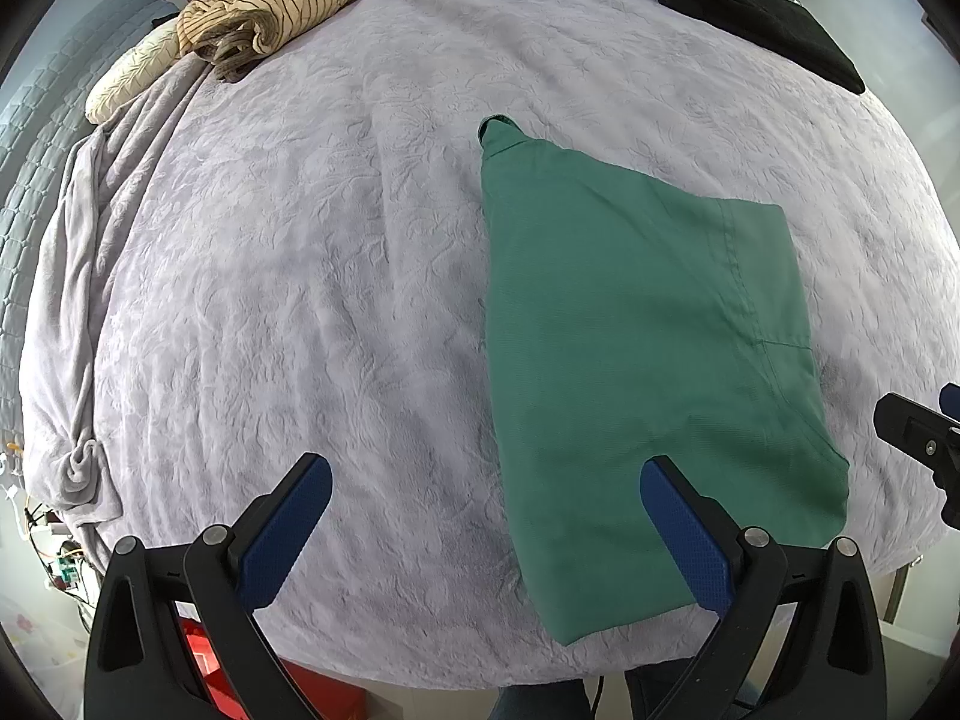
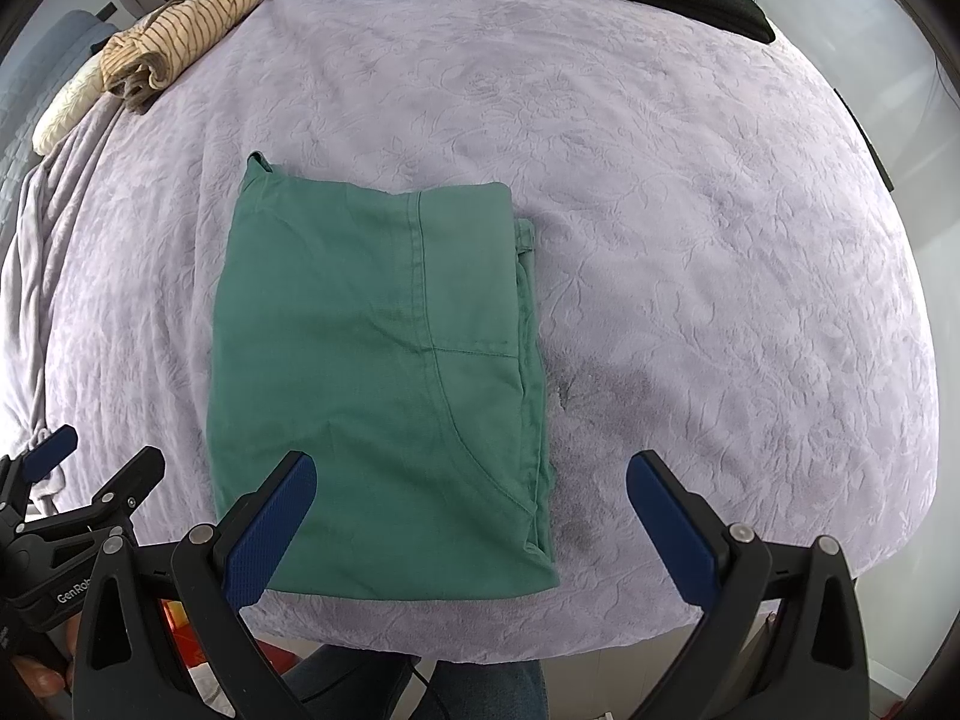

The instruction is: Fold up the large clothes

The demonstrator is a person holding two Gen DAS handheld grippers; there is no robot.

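Observation:
A green garment [image 1: 630,348] lies folded into a flat rectangle on the lilac bedspread [image 1: 336,252], near the bed's front edge. It also shows in the right wrist view [image 2: 372,360], with a pocket seam on top. My left gripper [image 1: 486,480] is open and empty, held above the bed with its right finger over the garment's near left part. My right gripper [image 2: 471,480] is open and empty, its left finger over the garment's near edge. Each gripper shows at the edge of the other's view.
A crumpled striped tan garment [image 1: 282,0] lies at the far left beside a cream pillow [image 1: 132,78]. A folded black garment [image 1: 756,12] lies at the far right. A loose grey blanket [image 1: 78,276] hangs along the bed's left side. A red box [image 1: 204,654] stands on the floor.

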